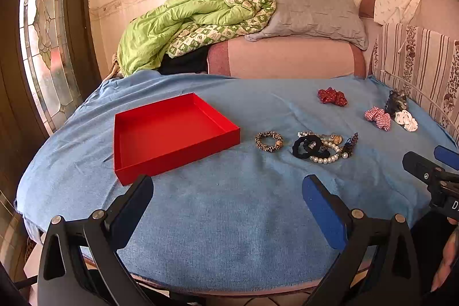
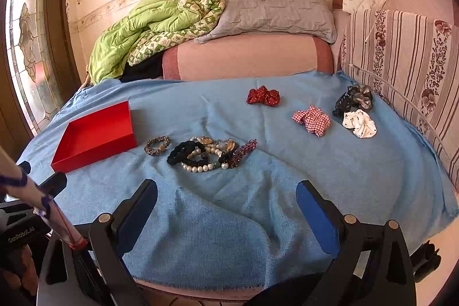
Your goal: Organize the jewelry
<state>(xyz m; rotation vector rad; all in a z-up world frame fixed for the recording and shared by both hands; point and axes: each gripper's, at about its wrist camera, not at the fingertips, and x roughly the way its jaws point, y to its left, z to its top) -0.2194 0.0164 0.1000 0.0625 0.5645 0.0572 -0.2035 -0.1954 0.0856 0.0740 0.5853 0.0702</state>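
Ahead of the right gripper, whose jaws gape wide and empty, lies a tangle of pearl bracelet and black scrunchie: light, limp, snag-prone. Pinching the scrunchie's soft band looks safest. Left gripper, equally wide, faces the red tray ahead-left.

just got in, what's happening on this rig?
A person holds two grippers over a blue cloth, both open and holding nothing. The left gripper hovers near the empty red tray; the right gripper faces the tangle of pearl bracelets and black hair ties. A leopard-print scrunchie lies beside the tray, and four more scrunchies sit further right. Nothing has gone into the tray yet.
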